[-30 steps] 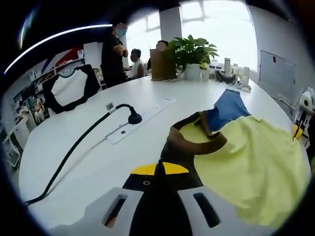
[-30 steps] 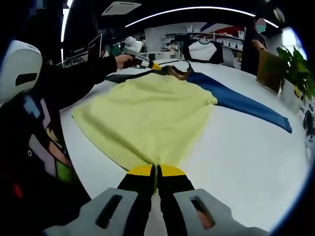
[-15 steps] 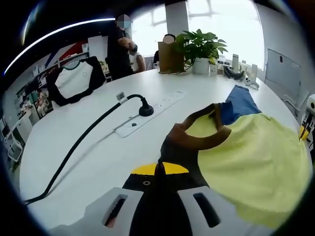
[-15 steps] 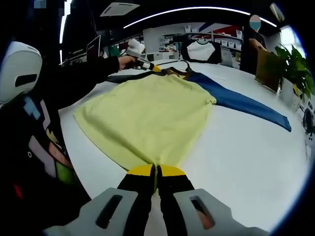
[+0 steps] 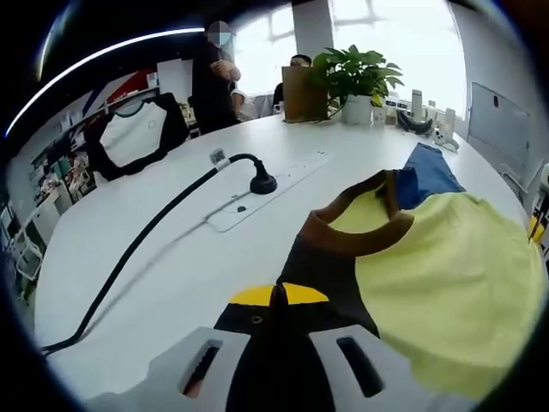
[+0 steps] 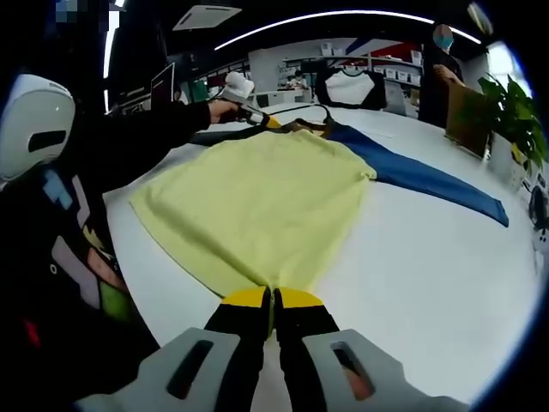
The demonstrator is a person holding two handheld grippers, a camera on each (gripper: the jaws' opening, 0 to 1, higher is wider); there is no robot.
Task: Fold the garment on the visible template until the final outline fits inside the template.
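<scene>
A yellow shirt [image 5: 446,292] with a brown collar [image 5: 360,241], one blue sleeve [image 5: 425,172] and one dark sleeve [image 5: 322,283] lies spread on the white table [image 5: 171,257]. My left gripper [image 5: 277,296] is shut on the dark sleeve cloth just below the collar. In the right gripper view the shirt [image 6: 257,197] stretches away from me, its blue sleeve [image 6: 420,176] laid out to the right. My right gripper [image 6: 273,298] is shut on the near yellow hem. At the far end a black-sleeved hand holds the left gripper [image 6: 268,121] at the collar.
A white power strip [image 5: 266,187] with a black plug and cable [image 5: 129,253] lies left of the shirt. A black-and-white shirt [image 5: 133,137], a potted plant [image 5: 356,77], a brown box and people are at the far edge. The holder's dark body [image 6: 69,257] is at the left.
The left gripper view has turned slightly, so the collar and power strip sit a bit further right. The shirt lies much as before and both grippers keep their hold.
</scene>
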